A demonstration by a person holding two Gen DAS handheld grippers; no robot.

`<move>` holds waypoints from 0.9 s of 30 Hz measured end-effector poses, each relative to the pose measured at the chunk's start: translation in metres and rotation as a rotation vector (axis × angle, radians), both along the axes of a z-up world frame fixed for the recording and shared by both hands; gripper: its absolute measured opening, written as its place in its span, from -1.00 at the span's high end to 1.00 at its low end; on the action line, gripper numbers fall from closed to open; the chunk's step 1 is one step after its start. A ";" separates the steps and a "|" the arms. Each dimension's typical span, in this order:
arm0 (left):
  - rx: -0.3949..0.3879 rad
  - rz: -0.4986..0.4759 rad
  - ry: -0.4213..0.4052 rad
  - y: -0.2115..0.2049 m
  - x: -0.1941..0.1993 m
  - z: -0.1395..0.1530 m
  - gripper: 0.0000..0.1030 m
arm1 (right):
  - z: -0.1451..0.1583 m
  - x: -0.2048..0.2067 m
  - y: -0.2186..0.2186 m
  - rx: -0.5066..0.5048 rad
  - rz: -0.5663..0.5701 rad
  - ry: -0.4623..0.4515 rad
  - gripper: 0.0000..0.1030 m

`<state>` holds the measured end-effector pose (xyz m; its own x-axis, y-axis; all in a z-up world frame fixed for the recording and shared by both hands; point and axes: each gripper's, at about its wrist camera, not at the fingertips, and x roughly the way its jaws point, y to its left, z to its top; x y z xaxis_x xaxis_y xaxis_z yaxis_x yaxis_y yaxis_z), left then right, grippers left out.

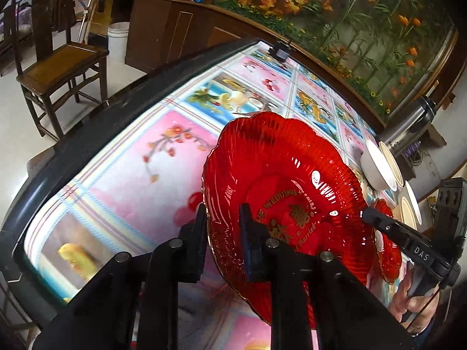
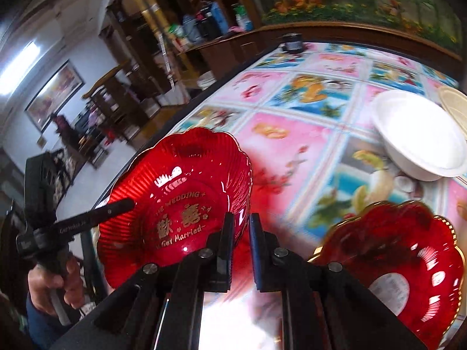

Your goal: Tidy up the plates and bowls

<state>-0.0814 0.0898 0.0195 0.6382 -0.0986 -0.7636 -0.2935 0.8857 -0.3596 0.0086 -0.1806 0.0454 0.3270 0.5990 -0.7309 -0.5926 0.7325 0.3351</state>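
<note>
A large red glass plate point(image 1: 280, 192) with gold wedding lettering is lifted off the table. My left gripper point(image 1: 223, 221) is shut on its near rim, one finger on each side. The same plate shows in the right wrist view point(image 2: 178, 201), with my right gripper point(image 2: 241, 227) closed on its right rim. The left gripper point(image 2: 116, 207) shows at its left edge there. A second red plate point(image 2: 391, 265) lies on the table at the right; it also shows in the left wrist view point(image 1: 385, 248). White bowls point(image 1: 379, 163) stand beyond it, one in the right wrist view point(image 2: 420, 134).
The table point(image 1: 163, 157) has a pink and blue fruit-print cloth and a dark rim point(image 1: 87, 134). A steel thermos point(image 1: 408, 128) stands at the far right. A wooden chair point(image 1: 58, 67) and a white bucket point(image 1: 118, 40) stand on the floor at the left. A dark jar point(image 2: 292, 42) sits at the table's far edge.
</note>
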 end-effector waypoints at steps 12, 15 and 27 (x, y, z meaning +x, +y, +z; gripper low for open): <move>-0.004 0.003 -0.019 0.002 -0.009 0.001 0.61 | -0.002 0.001 0.000 0.047 0.014 0.017 0.74; 0.003 0.004 -0.033 0.004 -0.014 0.007 0.35 | -0.001 0.001 -0.003 0.053 0.006 0.014 0.70; 0.060 0.020 -0.071 0.005 -0.031 0.024 0.08 | 0.012 0.011 -0.034 0.126 -0.090 0.003 0.48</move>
<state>-0.1124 0.0952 0.0431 0.6920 -0.0410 -0.7208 -0.2869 0.9006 -0.3266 0.0197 -0.2142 0.0575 0.3813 0.6545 -0.6529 -0.5253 0.7345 0.4296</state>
